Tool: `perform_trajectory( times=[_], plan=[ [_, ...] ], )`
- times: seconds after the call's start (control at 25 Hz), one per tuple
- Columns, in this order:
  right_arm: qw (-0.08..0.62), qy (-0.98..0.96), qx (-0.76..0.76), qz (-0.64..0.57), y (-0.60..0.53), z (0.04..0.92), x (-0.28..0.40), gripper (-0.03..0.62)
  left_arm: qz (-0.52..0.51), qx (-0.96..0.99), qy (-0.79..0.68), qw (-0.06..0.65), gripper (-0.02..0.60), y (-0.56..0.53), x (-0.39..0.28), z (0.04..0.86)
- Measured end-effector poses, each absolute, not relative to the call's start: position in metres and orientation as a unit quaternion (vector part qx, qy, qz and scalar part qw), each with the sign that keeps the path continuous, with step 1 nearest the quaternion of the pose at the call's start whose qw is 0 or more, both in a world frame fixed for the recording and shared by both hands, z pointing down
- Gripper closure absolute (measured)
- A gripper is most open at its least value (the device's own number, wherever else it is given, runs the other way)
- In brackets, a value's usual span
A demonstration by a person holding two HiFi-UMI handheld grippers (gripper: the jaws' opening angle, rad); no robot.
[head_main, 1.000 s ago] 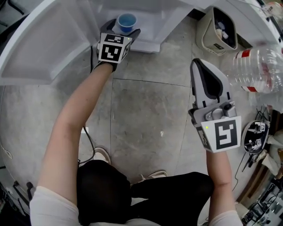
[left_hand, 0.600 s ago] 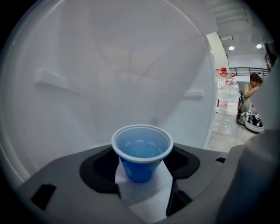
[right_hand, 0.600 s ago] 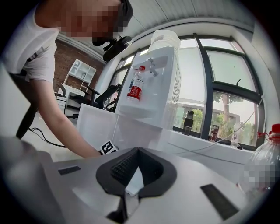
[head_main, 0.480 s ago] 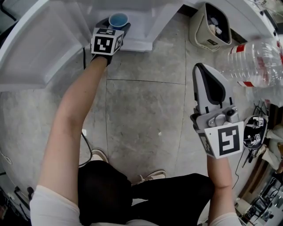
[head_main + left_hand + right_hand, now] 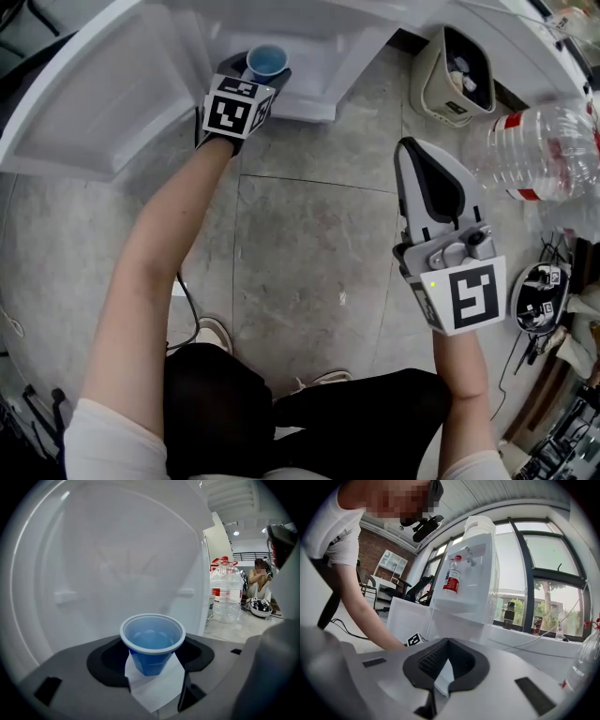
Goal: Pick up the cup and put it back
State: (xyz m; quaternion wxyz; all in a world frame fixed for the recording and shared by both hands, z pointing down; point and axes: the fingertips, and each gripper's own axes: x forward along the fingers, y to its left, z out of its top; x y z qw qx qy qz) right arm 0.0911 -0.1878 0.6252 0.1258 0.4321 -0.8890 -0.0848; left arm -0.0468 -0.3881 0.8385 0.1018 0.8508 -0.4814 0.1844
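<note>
A small blue cup (image 5: 266, 61) stands upright in the white recess of the water dispenser (image 5: 323, 56) at the top of the head view. My left gripper (image 5: 257, 73) reaches into that recess, and its dark pads sit against both sides of the cup (image 5: 151, 641). In the left gripper view the cup's inside is empty, and white surface shows beneath it; I cannot tell whether it is lifted. My right gripper (image 5: 418, 152) hangs over the grey floor at the right, its jaws closed together with nothing between them (image 5: 443, 660).
A white panel (image 5: 94, 94) spreads out at the upper left. A beige waste bin (image 5: 459, 75) stands right of the dispenser. A large clear water bottle (image 5: 544, 155) lies at the right edge, with a helmet-like device (image 5: 536, 300) below it. A seated person (image 5: 260, 581) is far off.
The left jaws have drawn in from wide open onto the cup's sides. The right gripper has drifted slightly left over the floor.
</note>
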Motion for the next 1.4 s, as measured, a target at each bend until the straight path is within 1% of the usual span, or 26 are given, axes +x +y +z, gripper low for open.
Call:
perform_trajectory(
  times=[0.24,0.6,0.8,0.88,1.04,1.08,1.28,1.4],
  plan=[
    [0.101,-0.895,0.427,-0.084,-0.189,0.62,0.083,0.574,0.184,0.855,-0.476,0.096,0.268,-0.374,-0.053,0.816],
    [0.076,-0.887,0.449,-0.081,-0.204,0.606,0.092,0.574,0.172,0.861,-0.47,0.096,0.268,-0.331,-0.066,0.771],
    [0.065,-0.883,0.458,-0.082,-0.207,0.602,0.099,0.574,0.16,0.866,-0.47,0.066,0.27,-0.305,-0.081,0.728],
    [0.062,-0.881,0.462,-0.081,-0.208,0.602,0.104,0.574,0.15,0.871,-0.462,0.078,0.27,-0.292,-0.088,0.711],
    [0.051,-0.873,0.478,-0.082,-0.211,0.594,0.117,0.574,0.113,0.883,-0.433,0.142,0.27,-0.256,-0.109,0.676],
    [0.046,-0.871,0.482,-0.082,-0.212,0.591,0.121,0.574,0.107,0.885,-0.429,0.148,0.27,-0.246,-0.114,0.666],
    [0.02,-0.861,0.503,-0.077,-0.217,0.575,0.139,0.574,0.124,0.883,-0.441,0.103,0.27,-0.191,-0.139,0.635],
    [0.008,-0.852,0.516,-0.087,-0.216,0.561,0.156,0.574,0.104,0.87,-0.469,0.11,0.27,-0.156,-0.161,0.622]
  ],
)
